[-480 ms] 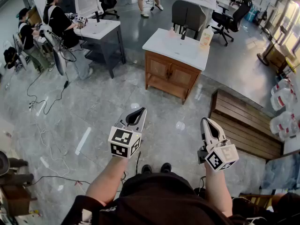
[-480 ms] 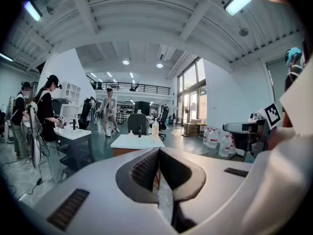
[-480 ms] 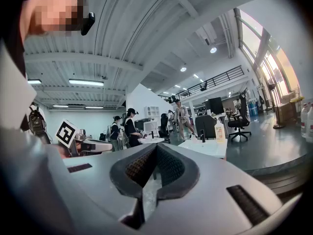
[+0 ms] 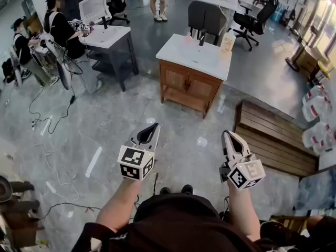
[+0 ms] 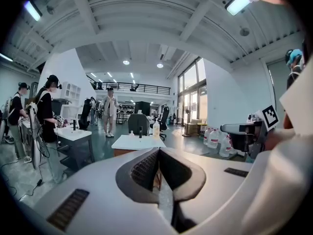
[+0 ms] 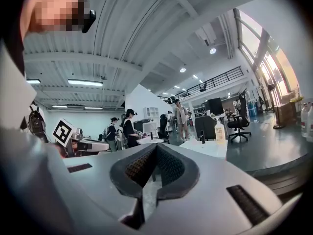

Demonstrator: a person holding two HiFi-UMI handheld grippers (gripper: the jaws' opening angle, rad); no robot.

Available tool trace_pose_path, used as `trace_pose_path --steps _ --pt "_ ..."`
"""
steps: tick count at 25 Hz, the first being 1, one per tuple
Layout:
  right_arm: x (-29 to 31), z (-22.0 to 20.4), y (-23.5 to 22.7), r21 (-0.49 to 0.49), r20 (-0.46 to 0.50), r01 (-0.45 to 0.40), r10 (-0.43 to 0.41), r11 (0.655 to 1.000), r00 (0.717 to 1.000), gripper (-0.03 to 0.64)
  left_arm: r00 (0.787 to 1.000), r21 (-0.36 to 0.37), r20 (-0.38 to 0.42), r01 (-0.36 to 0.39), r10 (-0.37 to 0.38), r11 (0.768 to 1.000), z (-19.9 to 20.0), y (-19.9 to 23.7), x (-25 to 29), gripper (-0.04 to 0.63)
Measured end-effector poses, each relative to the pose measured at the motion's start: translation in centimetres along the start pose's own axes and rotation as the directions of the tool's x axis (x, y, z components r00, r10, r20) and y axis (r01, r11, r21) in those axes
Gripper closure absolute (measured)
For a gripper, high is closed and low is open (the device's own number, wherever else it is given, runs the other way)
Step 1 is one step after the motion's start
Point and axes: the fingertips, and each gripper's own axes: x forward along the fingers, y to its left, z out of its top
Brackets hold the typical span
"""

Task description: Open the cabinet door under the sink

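Observation:
A wooden sink cabinet (image 4: 189, 88) with a white basin top (image 4: 195, 55) and two closed doors stands ahead across the grey floor, well beyond both grippers. My left gripper (image 4: 154, 127) is held at the lower middle, shut with nothing between its jaws. At the lower right my right gripper (image 4: 226, 135) is shut and empty too. The left gripper view shows the white top of the sink cabinet (image 5: 138, 142) just above the left gripper (image 5: 157, 151). Past the right gripper (image 6: 155, 147), the right gripper view shows the basin top (image 6: 208, 148) to the right.
A second dark-framed sink stand (image 4: 111, 46) is at the left with seated and standing people (image 4: 58, 28) beside it. Cables (image 4: 47, 119) trail over the floor at the left. A low wooden platform (image 4: 273, 138) lies right of the cabinet, with water jugs (image 4: 317, 117) beyond. Office chairs (image 4: 207, 17) stand behind.
The cabinet and the room have shifted slightly down and left in the head view. Both grippers stay shut and sit a little lower left.

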Motion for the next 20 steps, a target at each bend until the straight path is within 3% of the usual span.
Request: trace_pose_path --steps 5,9,20 --pt "1.4 0.0 1.2 0.084 0.041 -0.015 0.012 0.996 0.999 0.606 1.000 0.012 -0.004 -0.003 0.003 1.000 0.0 1.0 -0.7 0.576" --pt "2.2 -0.9 2.7 0.061 0.026 -0.033 0.031 0.998 0.999 0.604 1.000 0.000 -0.029 -0.001 0.001 1.000 -1.1 2.1 -0.6 0.575" --pt "9.1 -3.5 -2.0 0.131 -0.032 -0.024 0.028 0.991 0.999 0.604 0.997 -0.020 -0.079 0.000 -0.001 1.000 -1.4 6.6 7.1 0.575"
